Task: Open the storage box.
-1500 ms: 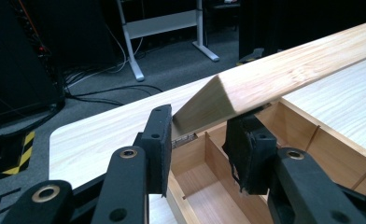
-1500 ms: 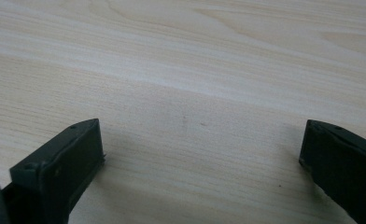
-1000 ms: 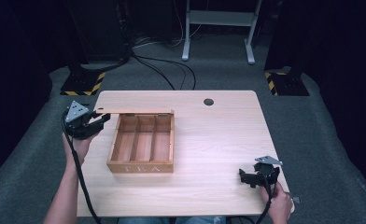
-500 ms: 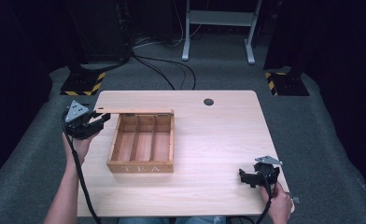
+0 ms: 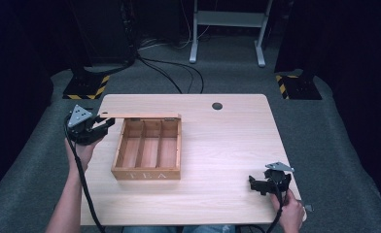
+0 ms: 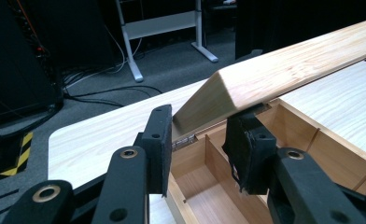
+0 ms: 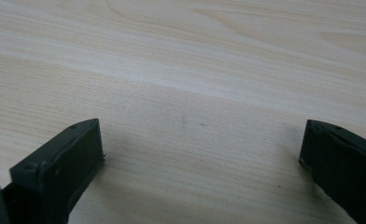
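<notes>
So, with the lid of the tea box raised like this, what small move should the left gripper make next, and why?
Probably swing the lid a little further back on its hinges. The left gripper has its jaws around the lid's end, the lid stands open above the tea box, and all three compartments look empty. The right gripper hangs open over bare table.

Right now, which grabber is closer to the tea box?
The left one. The left gripper is right at the tea box's raised lid, its jaws either side of the lid's corner. The right gripper sits open, off near the table's right front corner.
</notes>
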